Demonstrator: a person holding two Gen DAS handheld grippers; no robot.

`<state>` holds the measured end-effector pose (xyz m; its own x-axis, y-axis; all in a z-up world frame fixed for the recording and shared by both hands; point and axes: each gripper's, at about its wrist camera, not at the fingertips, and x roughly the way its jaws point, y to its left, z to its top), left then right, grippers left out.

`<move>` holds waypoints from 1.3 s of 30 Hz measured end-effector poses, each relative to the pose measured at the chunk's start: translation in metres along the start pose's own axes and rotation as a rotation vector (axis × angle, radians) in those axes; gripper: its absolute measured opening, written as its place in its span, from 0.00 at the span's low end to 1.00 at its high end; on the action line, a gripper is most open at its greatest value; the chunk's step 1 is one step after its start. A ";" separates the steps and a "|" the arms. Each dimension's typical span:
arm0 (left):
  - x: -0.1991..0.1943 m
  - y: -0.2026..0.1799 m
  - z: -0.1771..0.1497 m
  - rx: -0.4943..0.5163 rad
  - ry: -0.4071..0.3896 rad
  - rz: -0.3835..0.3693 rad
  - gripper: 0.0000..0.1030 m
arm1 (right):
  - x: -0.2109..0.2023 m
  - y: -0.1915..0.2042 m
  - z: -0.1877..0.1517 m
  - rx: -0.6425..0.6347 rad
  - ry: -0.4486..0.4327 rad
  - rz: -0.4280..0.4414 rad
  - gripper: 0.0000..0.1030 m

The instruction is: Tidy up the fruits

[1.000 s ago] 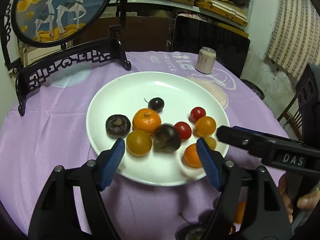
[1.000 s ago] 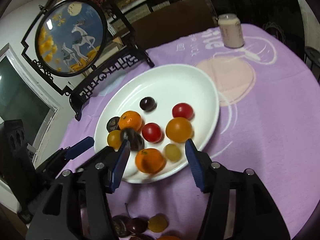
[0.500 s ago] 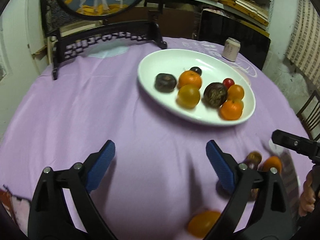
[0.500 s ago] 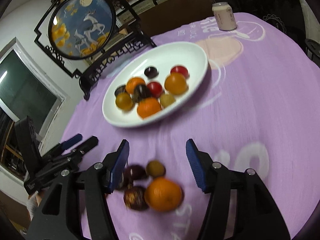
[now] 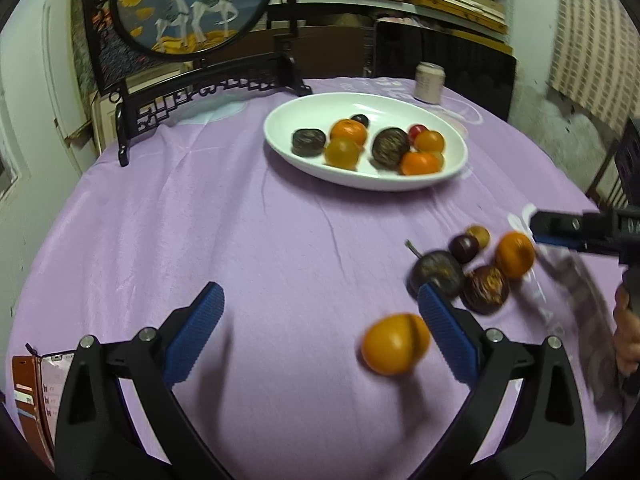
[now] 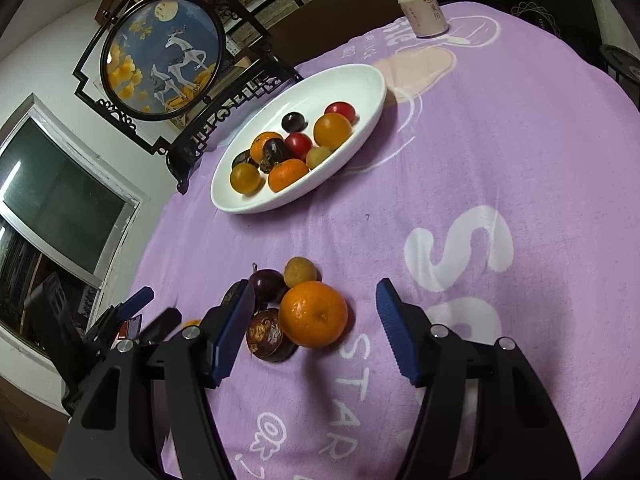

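The purple cloth (image 6: 500, 168) covers the round table from edge to edge and bears white lettering on its near side. Taking the white plate (image 6: 352, 80) as my reference: it lies on the far half of the cloth and holds a heap of fruit, orange, red and dark pieces touching one another. Behind the plate stands the round deer picture in its black carved stand (image 5: 192, 4). Beyond the plate's far right rim stands a pale drinks can (image 6: 424, 10), upright, well apart from the plate.

On the near side of the plate, well apart from it, a loose cluster lies on the cloth: a mandarin (image 6: 314, 314), touching a wrinkled dark fruit (image 6: 266, 334) at its left, with a dark plum (image 6: 266, 282) and a small yellowish fruit (image 6: 300, 272) just behind them.

My right gripper (image 6: 316, 332) has just been opening; its blue pads stand apart either side of the mandarin, neither pad pressing on it. My left gripper (image 5: 320, 336) has also just been opening and stands wide apart, gripping nothing. A lone orange fruit (image 5: 394, 344), blurred, lies just inside its right pad, nearer to me than the cluster and farthest from the plate.
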<state>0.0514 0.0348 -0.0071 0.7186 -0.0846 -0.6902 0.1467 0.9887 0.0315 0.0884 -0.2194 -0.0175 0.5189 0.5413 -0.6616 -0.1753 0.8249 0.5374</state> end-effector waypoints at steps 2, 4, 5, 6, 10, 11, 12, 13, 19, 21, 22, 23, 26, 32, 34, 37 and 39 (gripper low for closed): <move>-0.001 -0.006 -0.003 0.027 0.002 -0.004 0.97 | 0.000 0.000 -0.001 -0.001 0.005 0.002 0.62; -0.002 -0.011 -0.005 0.050 0.007 -0.011 0.97 | 0.002 0.000 -0.003 -0.002 0.014 0.002 0.62; -0.001 -0.013 -0.006 0.058 0.010 -0.015 0.97 | 0.002 0.001 -0.004 -0.004 0.018 0.001 0.62; -0.001 -0.015 -0.007 0.067 0.015 -0.020 0.97 | 0.003 0.001 -0.005 -0.006 0.022 0.001 0.62; 0.003 -0.026 -0.011 0.111 0.038 -0.029 0.97 | 0.006 0.004 -0.009 -0.022 0.039 -0.005 0.62; 0.004 -0.028 -0.012 0.119 0.041 -0.029 0.97 | 0.007 0.005 -0.009 -0.025 0.042 -0.006 0.62; 0.004 -0.030 -0.013 0.128 0.045 -0.028 0.97 | 0.007 0.005 -0.009 -0.027 0.044 -0.008 0.62; 0.005 -0.032 -0.014 0.136 0.049 -0.027 0.97 | 0.008 0.005 -0.009 -0.029 0.046 -0.009 0.62; 0.012 -0.036 -0.016 0.151 0.078 -0.033 0.97 | 0.011 0.006 -0.009 -0.042 0.051 -0.028 0.62; 0.013 -0.034 -0.016 0.142 0.084 -0.038 0.97 | 0.012 0.009 -0.010 -0.063 0.049 -0.050 0.62; 0.014 -0.033 -0.016 0.134 0.088 -0.040 0.97 | 0.013 0.012 -0.011 -0.086 0.046 -0.073 0.62; 0.015 -0.032 -0.016 0.130 0.091 -0.041 0.97 | 0.013 0.014 -0.012 -0.106 0.042 -0.093 0.62; 0.018 -0.031 -0.016 0.119 0.099 -0.040 0.97 | 0.017 0.025 -0.017 -0.184 0.028 -0.154 0.62; 0.019 -0.034 -0.015 0.125 0.095 -0.035 0.92 | 0.024 0.035 -0.024 -0.275 0.020 -0.201 0.48; 0.020 -0.034 -0.015 0.124 0.100 -0.051 0.71 | 0.022 0.035 -0.024 -0.283 0.009 -0.210 0.40; 0.022 -0.032 -0.015 0.108 0.119 -0.110 0.39 | 0.020 0.035 -0.025 -0.280 -0.001 -0.199 0.39; 0.020 -0.033 -0.015 0.109 0.109 -0.100 0.39 | 0.017 0.036 -0.024 -0.286 -0.020 -0.208 0.39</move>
<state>0.0509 0.0025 -0.0328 0.6193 -0.1624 -0.7682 0.2909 0.9562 0.0324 0.0709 -0.1762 -0.0220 0.5836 0.3556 -0.7300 -0.2894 0.9311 0.2222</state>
